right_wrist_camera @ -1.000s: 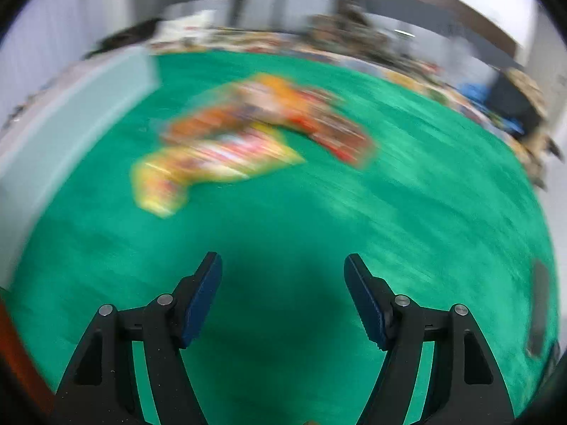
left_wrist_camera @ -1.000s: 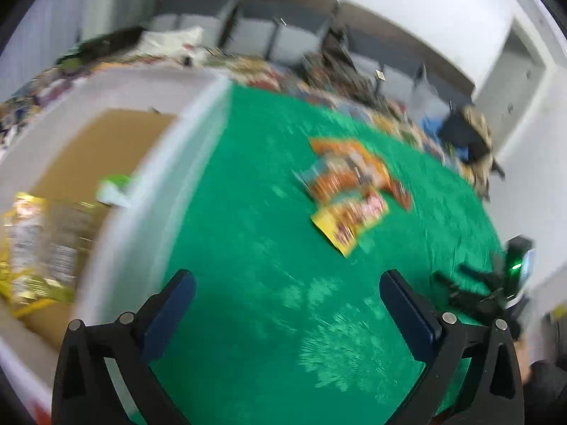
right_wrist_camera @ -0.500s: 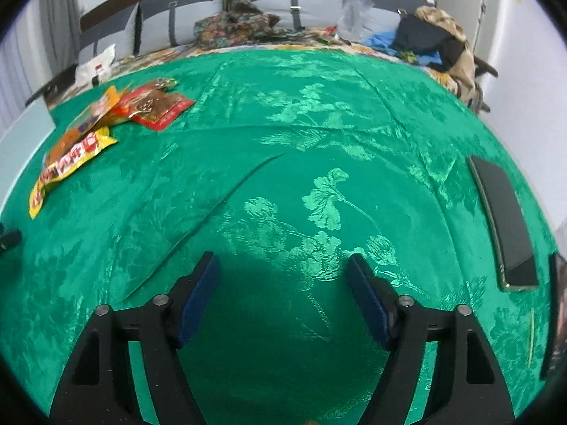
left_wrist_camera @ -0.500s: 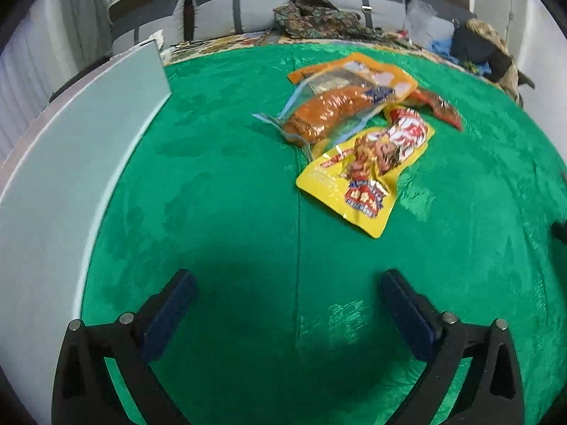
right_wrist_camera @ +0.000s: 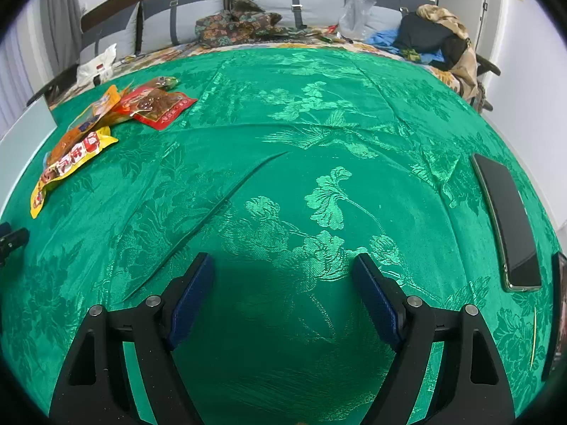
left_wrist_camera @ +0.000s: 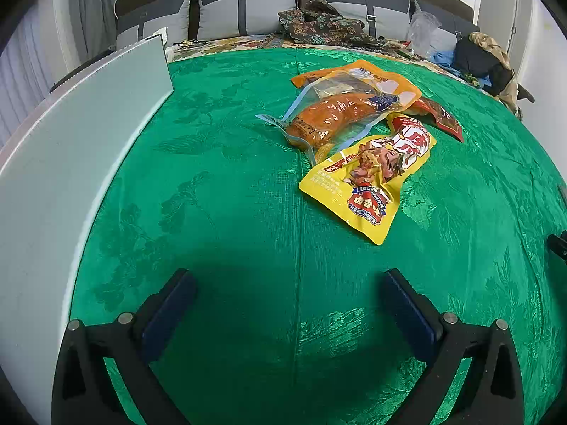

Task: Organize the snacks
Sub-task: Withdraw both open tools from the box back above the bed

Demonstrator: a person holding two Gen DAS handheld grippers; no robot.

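both the left gripper (left_wrist_camera: 287, 301) and right gripper (right_wrist_camera: 283, 283) were spread empty; ahead of the left, the yellow pouch (left_wrist_camera: 368, 180) looked light, slippery, best pinched by its near edge.

The left gripper (left_wrist_camera: 288, 283) sits at the bottom of its frame, angled downward, jaws spread wide with nothing between them. The right gripper (right_wrist_camera: 283, 276) fills the bottom of its own frame, likewise tilted down; its jaws have just been opening and stand empty.
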